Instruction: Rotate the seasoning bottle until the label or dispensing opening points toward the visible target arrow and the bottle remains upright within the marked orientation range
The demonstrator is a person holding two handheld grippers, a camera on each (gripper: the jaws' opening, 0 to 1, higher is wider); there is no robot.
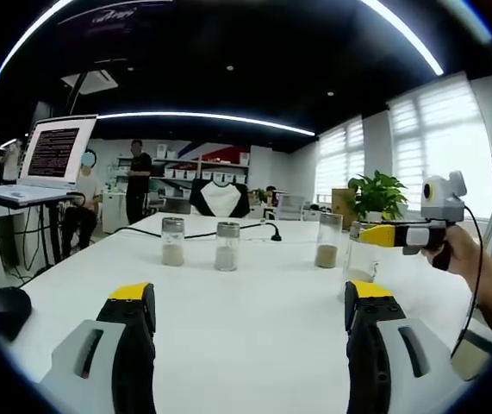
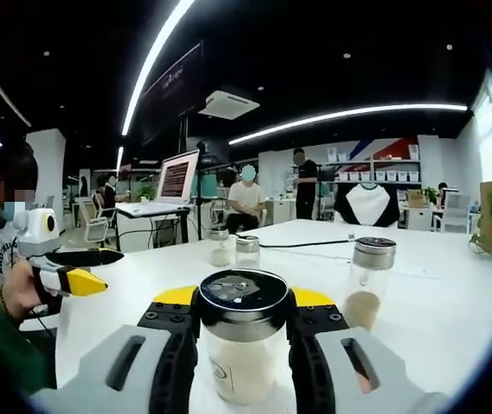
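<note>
Four seasoning bottles (image 2: 244, 345) (image 2: 369, 283) (image 2: 247, 251) (image 2: 220, 246) — one laptop (image 1: 47, 159) — one plant (image 1: 377, 194).

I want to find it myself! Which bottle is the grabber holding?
Look at the white table with four glass bottles. Find the right gripper at its near edge. The seasoning bottle sits upright between its yellow-tipped jaws, the closest one, with pale powder and a dark shiny lid; the other bottles stand free.

Four seasoning bottles (image 1: 227, 246) on white table (image 1: 254, 310)
</note>
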